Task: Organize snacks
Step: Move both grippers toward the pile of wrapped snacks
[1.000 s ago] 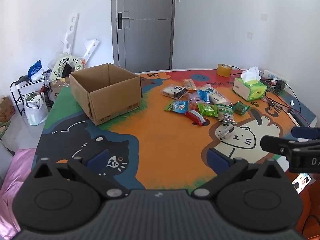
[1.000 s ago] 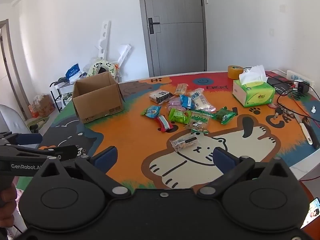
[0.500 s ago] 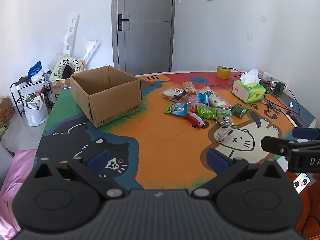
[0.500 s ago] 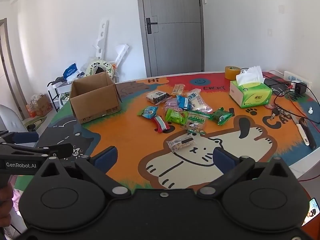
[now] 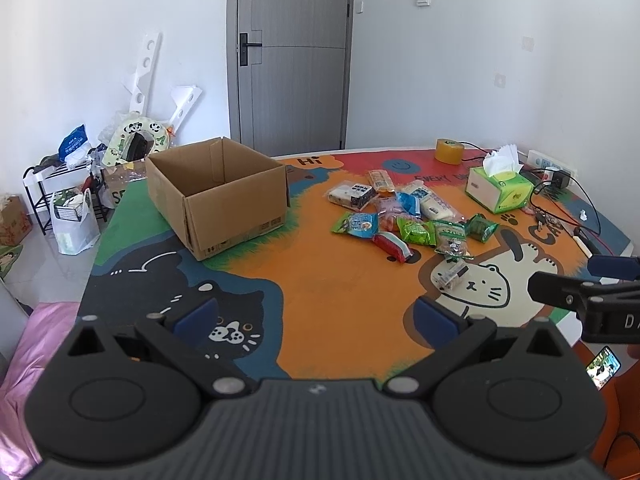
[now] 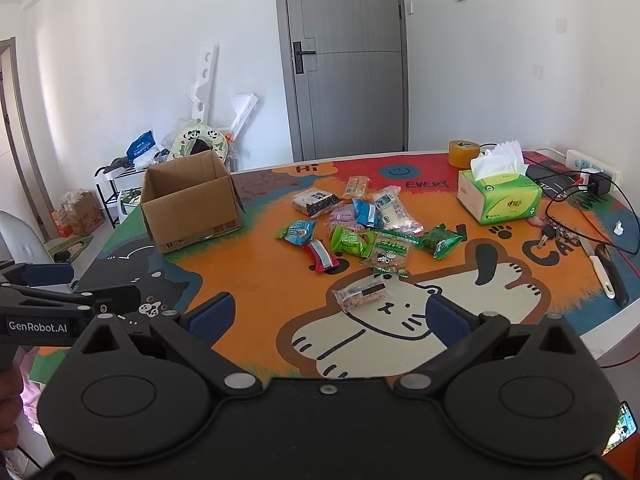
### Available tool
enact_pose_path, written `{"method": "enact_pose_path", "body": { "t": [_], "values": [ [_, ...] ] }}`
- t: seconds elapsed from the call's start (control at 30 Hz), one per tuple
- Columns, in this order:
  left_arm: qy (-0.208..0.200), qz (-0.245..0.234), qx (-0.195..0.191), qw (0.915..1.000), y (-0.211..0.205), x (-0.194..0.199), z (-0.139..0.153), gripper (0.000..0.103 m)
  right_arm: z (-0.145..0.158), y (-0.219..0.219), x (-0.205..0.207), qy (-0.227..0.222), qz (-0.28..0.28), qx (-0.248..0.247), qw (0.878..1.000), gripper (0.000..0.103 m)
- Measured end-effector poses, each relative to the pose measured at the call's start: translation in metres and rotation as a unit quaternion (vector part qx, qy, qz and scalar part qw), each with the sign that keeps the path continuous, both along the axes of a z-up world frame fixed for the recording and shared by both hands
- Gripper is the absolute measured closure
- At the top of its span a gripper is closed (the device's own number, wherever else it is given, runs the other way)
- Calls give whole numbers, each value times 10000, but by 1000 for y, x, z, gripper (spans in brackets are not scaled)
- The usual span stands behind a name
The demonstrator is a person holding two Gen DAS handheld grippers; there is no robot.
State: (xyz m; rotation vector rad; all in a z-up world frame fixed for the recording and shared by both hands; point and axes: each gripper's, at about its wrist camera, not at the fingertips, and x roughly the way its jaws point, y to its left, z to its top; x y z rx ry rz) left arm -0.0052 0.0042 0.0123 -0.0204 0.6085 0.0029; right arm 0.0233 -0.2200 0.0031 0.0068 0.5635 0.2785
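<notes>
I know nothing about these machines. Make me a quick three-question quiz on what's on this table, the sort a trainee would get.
1. True or false: the cardboard box already holds snacks.
2. Which snack lies nearest the right tongs?
A. the clear packet on the cat drawing
B. the red packet
C. the green tissue box
3. Fill in: both the left tongs and the right tongs are ____, holding nothing.

Key
1. False: the part of its inside that shows is bare.
2. A
3. open
</notes>
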Motion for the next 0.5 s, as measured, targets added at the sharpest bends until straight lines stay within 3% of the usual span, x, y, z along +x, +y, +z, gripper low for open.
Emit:
{"method": "enact_pose_path", "body": {
  "t": [0.5],
  "values": [
    [-77,28,31,10000,7,-2,7,0,2,2,-2,-22,-11,-34,10000,0]
  ]
}}
